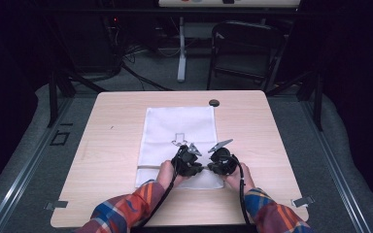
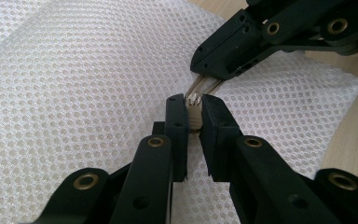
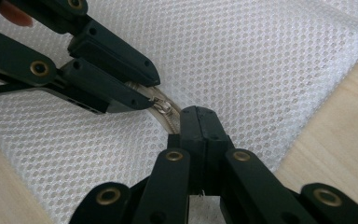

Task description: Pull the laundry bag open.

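Here, in the high view, a white mesh bag point(image 1: 179, 133) lies flat on the pale wooden table point(image 1: 107, 160), its long axis running from 6 to 12 o'clock, with a faint arrow print pointing toward 6. Two forearms in plaid sleeves come in from 6 o'clock, and both hands meet over the bag's near end: the left gripper point(image 1: 188, 162) and the right gripper point(image 1: 219, 164) sit just beside each other, tips turned inward.

In the left gripper view, its own jaws are pinched together on the bag's zipper point(image 2: 195, 108), a cream tape running toward 1 o'clock, where the right gripper point(image 2: 209, 65) also clamps it. The mesh is fine, honeycombed and slightly rumpled.

In the right gripper view, the right gripper point(image 3: 199, 116) is closed tight on the zipper point(image 3: 165, 109), which curves toward 10 o'clock into the closed left gripper point(image 3: 142, 91); a metal slider sits between them.
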Available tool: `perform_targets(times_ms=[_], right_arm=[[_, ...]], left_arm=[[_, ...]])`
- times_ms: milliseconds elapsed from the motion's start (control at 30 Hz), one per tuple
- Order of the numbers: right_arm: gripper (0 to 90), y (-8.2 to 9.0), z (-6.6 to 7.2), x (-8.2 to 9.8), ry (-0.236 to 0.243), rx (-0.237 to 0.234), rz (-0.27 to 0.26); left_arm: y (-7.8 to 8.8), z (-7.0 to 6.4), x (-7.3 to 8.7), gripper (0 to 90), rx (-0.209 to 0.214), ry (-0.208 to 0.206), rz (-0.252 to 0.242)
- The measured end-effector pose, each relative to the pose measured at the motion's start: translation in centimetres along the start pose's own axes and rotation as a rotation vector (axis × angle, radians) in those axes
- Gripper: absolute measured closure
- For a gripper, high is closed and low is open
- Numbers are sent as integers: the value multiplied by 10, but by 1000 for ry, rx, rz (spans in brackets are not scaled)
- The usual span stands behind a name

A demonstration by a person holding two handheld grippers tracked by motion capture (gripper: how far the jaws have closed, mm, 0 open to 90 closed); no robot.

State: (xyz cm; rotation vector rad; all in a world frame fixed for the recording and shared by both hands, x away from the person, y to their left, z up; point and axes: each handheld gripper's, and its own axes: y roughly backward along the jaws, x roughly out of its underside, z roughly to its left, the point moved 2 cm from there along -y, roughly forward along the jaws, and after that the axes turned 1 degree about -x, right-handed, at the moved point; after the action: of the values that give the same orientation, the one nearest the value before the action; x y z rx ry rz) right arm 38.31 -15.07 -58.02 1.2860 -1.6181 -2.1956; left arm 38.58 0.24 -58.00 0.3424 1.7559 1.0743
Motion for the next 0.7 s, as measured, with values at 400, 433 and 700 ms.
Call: perform_targets(times_ms=[400,433,700], right_arm=[[900,0,0,0,1,0,8],[900,0,0,0,1,0,7],[900,0,-1,-1,7,4,12]], left_arm=[[6,4,4,812,0,12,3],[6,4,5,812,-1,16,0],[11,8,8,812,-2,25,11]])
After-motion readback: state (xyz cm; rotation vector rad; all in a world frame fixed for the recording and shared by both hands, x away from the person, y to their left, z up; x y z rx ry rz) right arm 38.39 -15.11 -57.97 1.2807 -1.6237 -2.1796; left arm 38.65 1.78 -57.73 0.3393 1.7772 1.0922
